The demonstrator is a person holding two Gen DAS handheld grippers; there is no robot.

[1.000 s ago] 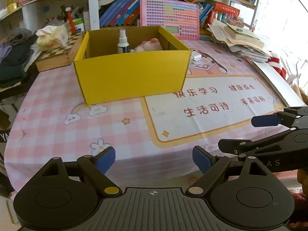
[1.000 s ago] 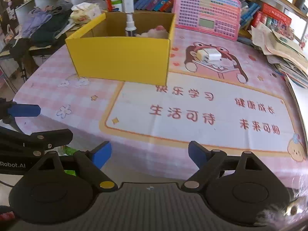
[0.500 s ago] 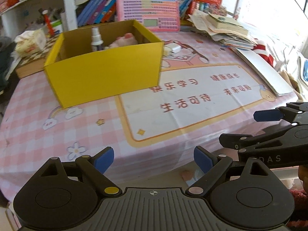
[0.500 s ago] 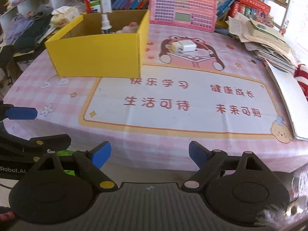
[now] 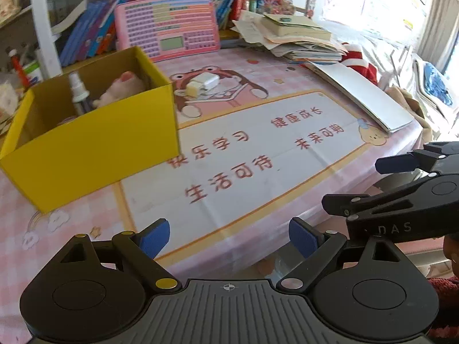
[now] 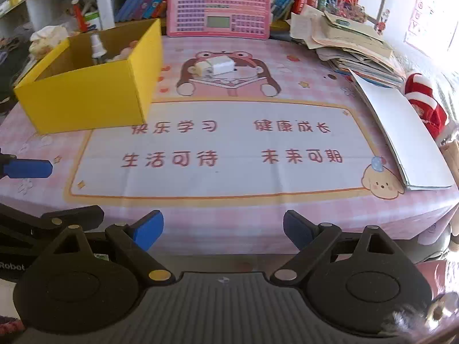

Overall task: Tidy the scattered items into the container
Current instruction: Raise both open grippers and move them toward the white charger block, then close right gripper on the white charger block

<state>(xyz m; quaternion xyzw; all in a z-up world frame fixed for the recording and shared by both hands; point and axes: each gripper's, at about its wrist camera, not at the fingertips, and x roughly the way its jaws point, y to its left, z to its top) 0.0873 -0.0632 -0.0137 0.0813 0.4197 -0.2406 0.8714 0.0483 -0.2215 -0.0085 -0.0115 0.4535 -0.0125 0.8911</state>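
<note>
Yellow box (image 6: pixel 86 97): far-left on the desk (image 6: pixel 229 223); holds 1 spray bottle (image 6: pixel 97 47) upright and 1 pink soft item (image 5: pixel 123 89).
Left hand-held gripper (image 5: pixel 229 238): jaws wide, empty, hovering at the desk's near edge.
White charger block (image 6: pixel 219 65): the 1 loose item I can see, lying just right of the box's far corner, apart from it, on the cartoon print.
Charger axis: long side runs roughly left-right across both views.
Bearing: ahead and slightly left of both grippers, well apart.
Right hand-held gripper (image 6: pixel 223 229): jaws wide, empty.
Nearer hand: cannot tell; the right faces it more squarely, so probably right.
</note>
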